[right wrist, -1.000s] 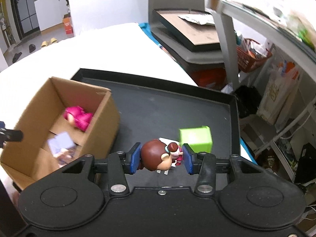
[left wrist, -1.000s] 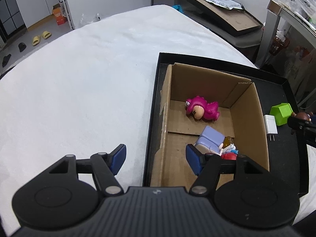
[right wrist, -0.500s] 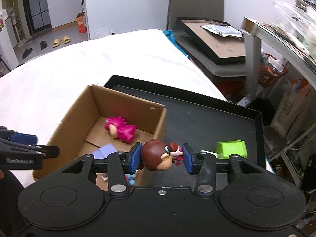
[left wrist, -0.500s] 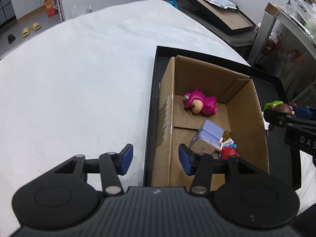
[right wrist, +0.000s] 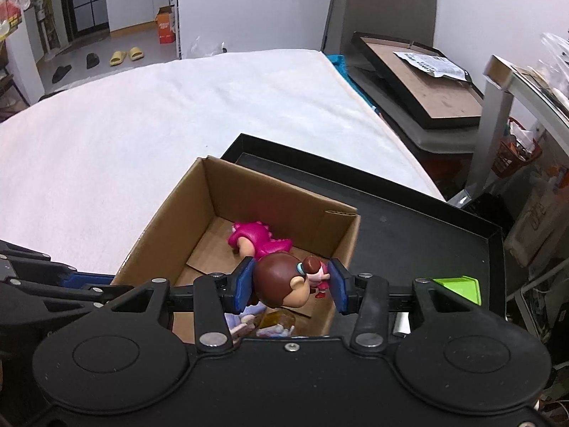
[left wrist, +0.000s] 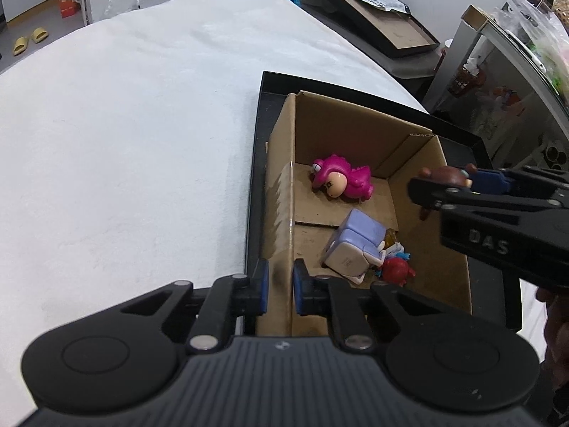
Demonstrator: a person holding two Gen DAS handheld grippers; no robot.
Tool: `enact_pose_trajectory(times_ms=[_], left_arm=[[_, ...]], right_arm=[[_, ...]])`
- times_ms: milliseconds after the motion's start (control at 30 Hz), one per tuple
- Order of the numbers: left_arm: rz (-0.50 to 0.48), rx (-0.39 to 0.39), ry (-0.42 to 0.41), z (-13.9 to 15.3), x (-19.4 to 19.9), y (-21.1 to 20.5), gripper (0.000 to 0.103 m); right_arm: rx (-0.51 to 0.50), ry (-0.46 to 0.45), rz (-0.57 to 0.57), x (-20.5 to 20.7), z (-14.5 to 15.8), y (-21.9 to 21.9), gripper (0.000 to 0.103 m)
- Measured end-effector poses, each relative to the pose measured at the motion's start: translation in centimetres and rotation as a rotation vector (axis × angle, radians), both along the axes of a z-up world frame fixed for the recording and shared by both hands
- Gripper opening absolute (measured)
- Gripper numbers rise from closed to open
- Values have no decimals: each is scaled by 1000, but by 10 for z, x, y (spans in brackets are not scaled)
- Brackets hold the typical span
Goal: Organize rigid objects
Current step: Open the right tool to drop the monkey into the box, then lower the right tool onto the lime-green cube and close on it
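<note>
An open cardboard box (left wrist: 355, 131) (right wrist: 270, 195) stands in a black tray (left wrist: 256, 163) (right wrist: 426, 220). Inside lie a pink dinosaur figure (left wrist: 341, 181) (right wrist: 259, 238), a lilac block (left wrist: 355, 245) and a small red toy (left wrist: 394, 270). My left gripper (left wrist: 281, 291) is closing on the box's near left wall, both blue pads pressed against the cardboard. My right gripper (right wrist: 291, 286) (left wrist: 448, 181) is shut on a brown-haired doll (right wrist: 284, 277) (left wrist: 448, 176), held above the box's right side.
A green block (right wrist: 458, 286) and a white plug (right wrist: 402, 323) lie on the tray right of the box. White cloth (left wrist: 124, 142) covers the surface to the left. A black framed board (right wrist: 419, 82) and a metal table leg (right wrist: 487, 124) stand beyond the edge.
The left jaws closed from wide open onto the box's left wall. The right gripper carried the doll leftwards from over the tray to above the box.
</note>
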State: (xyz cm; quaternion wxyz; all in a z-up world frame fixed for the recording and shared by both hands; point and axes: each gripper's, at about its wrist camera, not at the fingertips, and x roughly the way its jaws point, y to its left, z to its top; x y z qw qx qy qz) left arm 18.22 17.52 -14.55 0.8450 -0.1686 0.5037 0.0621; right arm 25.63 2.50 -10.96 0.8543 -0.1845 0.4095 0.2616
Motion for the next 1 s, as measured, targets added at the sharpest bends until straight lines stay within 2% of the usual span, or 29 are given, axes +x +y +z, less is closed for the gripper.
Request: enact_pose_trajectory(times_ms=[133,233,267,667,1000], left_arm=[[2,-9,-4,-1,0,3,13],[3,-12,-5,-1,0,4,13],[3,-14,-9,-1,0,4,13],[-10,1,-7,1,-1,1,13],[-2,43,4,3,2,-6,14]], right_arm=[[-27,-6,11,1,-4,10,44],[-79,-50,23,-1,-6,18,58],[-91,-67,23,-2,-5,19,59],[-54,-43,-63,2,0,-19,59],[-35,-27,-141,10,-8,-57,59]])
